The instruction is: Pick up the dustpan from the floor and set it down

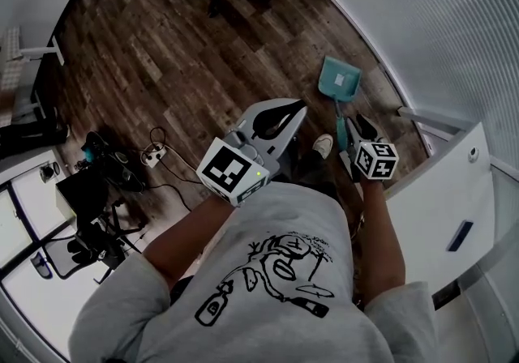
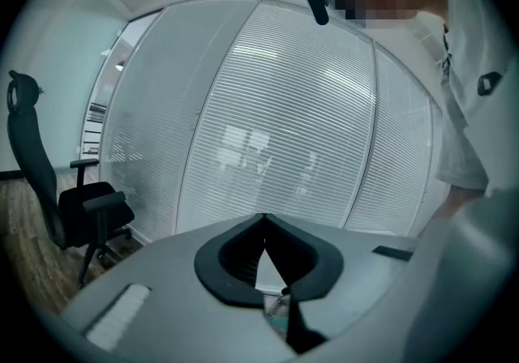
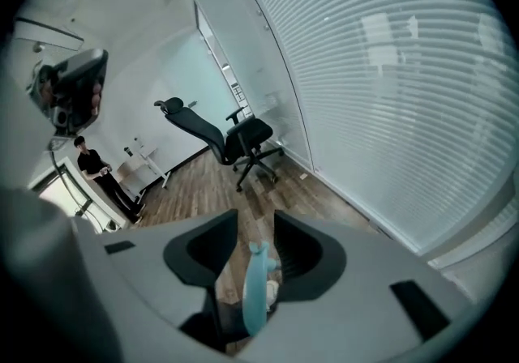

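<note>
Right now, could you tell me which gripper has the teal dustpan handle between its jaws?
The right gripper: the teal handle stands between its parted jaws, while the left gripper is shut on nothing.

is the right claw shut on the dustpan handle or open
Open: the right claw shows jaws apart, wider than the teal dustpan handle between them.

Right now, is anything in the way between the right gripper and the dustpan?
Nothing visible is. The handle of the dustpan already stands between the jaws of the right gripper, which are apart, with a gap on one side of it. The person's shoe lies beside the handle, not in between.
</note>
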Available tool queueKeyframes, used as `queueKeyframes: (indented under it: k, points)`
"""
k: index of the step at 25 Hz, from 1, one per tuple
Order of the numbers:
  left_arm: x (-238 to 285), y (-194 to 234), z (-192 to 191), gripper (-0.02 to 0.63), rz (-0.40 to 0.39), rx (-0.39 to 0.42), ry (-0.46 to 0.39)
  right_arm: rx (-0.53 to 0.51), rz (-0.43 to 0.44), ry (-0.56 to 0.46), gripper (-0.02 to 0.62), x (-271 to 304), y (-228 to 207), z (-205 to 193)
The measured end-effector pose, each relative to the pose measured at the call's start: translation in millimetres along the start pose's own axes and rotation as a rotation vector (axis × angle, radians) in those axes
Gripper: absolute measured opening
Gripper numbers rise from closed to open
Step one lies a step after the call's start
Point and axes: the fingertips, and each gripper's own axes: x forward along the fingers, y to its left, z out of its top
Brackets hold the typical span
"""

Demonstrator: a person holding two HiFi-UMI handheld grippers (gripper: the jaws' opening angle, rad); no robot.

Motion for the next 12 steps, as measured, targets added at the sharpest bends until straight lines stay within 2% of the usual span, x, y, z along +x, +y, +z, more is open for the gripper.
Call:
queueKeyframes:
  k: [6, 12]
  points:
    - [-3.0, -1.1, 11.1, 0.002, 0.01, 0.01, -0.015, -0.074, -0.04, -0.188, 0.1, -51.1, 19.9, 68.5]
    - [-6.7, -6.1, 29.5, 0.002, 0.015, 0.02, -0.038, -0.204, -0.031, -0.319, 0.08, -115.2, 68.8, 131.8]
